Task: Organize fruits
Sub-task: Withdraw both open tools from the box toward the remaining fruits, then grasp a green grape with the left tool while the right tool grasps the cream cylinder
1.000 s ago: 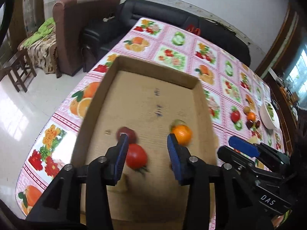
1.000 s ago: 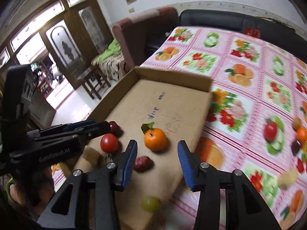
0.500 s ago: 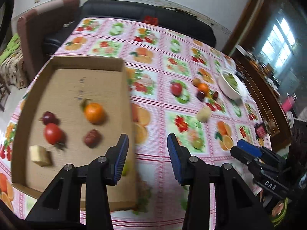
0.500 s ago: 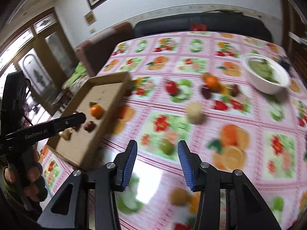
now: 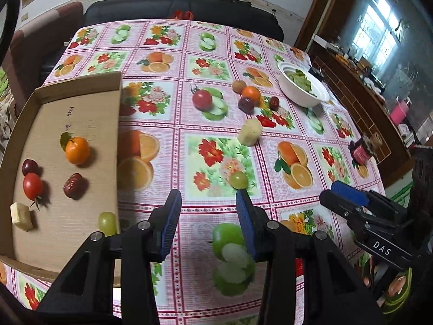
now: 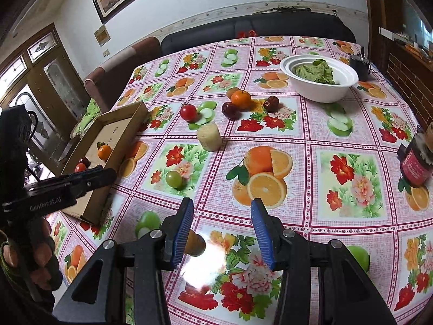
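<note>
A cardboard tray at the left holds an orange, a tomato, a dark plum, a red date, a pale chunk and a green grape. Loose on the tablecloth lie a green grape, a pale chunk, a tomato, a plum, an orange and a red date. My left gripper hangs open and empty just short of the loose grape. My right gripper is open and empty; a brown fruit lies partly hidden by its left finger.
A white bowl of green leaves stands at the back right. A dark red jar sits near the table's right edge. A black sofa and an armchair run along the far side. A hand holds the left gripper at the tray's near corner.
Both views have swung right, away from the tray and over the open tablecloth. The tray, earlier straight ahead, now sits at the left. Both jaws keep the same gap.
</note>
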A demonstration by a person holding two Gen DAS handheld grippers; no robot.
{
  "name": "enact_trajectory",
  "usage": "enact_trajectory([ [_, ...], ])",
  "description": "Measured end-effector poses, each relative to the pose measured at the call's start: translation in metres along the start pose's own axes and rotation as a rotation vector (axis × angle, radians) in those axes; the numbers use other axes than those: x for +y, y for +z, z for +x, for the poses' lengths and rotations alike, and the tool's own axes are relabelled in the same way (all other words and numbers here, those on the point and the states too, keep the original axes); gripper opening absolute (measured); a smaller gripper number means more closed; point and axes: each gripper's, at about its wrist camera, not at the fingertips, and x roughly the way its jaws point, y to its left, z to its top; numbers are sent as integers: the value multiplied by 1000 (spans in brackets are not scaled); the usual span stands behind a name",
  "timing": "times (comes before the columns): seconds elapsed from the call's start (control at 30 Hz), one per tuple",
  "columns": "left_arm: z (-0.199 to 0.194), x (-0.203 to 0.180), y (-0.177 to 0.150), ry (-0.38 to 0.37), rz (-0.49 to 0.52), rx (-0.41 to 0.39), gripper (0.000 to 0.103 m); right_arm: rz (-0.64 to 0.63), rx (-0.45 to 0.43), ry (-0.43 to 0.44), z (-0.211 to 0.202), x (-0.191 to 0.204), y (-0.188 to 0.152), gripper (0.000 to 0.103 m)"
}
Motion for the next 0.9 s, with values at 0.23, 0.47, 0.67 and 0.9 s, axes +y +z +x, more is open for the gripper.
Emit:
enact_trajectory([
  [0.23,7,-15,-2,55,46,-1,40,-3,-5,-3,2,-2,2,46],
  [0.47,12,-25,-1,127,75,-5,40,6,-11,-9,0,-6,3,46],
  [0.67,14,-36,-4,128,90,-1,45,5,-27,-28,-6,-9,5,46],
  [0.9,24,-47,-7,135,128,2,49,-5,-25,-59,-6,-9,8,46],
])
